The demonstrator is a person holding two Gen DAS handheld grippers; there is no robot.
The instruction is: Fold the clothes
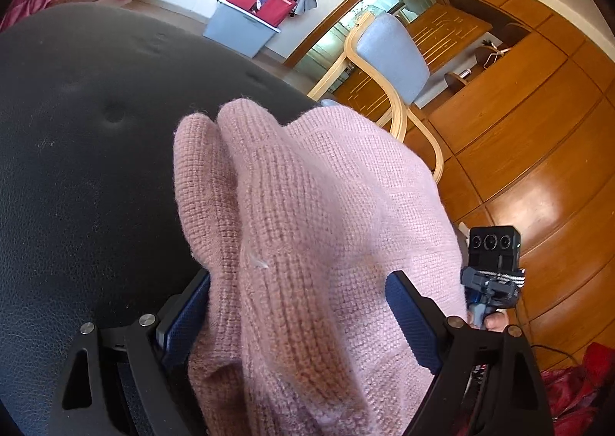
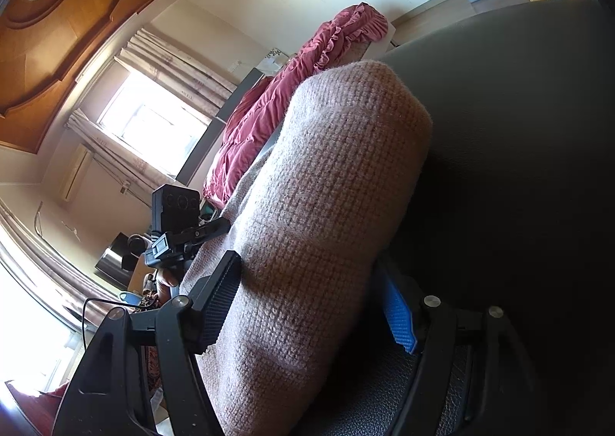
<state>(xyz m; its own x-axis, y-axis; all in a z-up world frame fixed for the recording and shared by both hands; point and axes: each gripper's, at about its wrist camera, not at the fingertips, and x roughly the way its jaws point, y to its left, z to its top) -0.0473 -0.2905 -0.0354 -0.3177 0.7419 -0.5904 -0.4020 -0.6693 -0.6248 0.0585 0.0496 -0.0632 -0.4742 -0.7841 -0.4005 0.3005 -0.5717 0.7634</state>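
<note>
Where the left wrist view looks along its fingers, a thick bunch of pink knit sweater (image 1: 307, 228) fills the gap of the left gripper (image 1: 300, 324), both blue pads pressed against the fabric, so the gripper grips it at a wide setting rather than fully closed. The knit rises in two rounded folds above a black padded leather surface (image 1: 84, 167) with button dimples. Right gripper (image 2: 311, 305) likewise clamped on a fat fold of the same sweater (image 2: 326, 205); black pad on one side, blue pad on the other, both touching the cloth. Each view catches the other gripper's camera unit: right one (image 1: 494, 267) low beside the sweater, with a bit of a hand beneath; left one (image 2: 177, 228) near the knit's edge. Background: grey-cushioned wooden chair (image 1: 388, 63), grey bin holding a red box (image 1: 246, 25), crumpled red bedding (image 2: 292, 90), curtained window (image 2: 153, 121).
</note>
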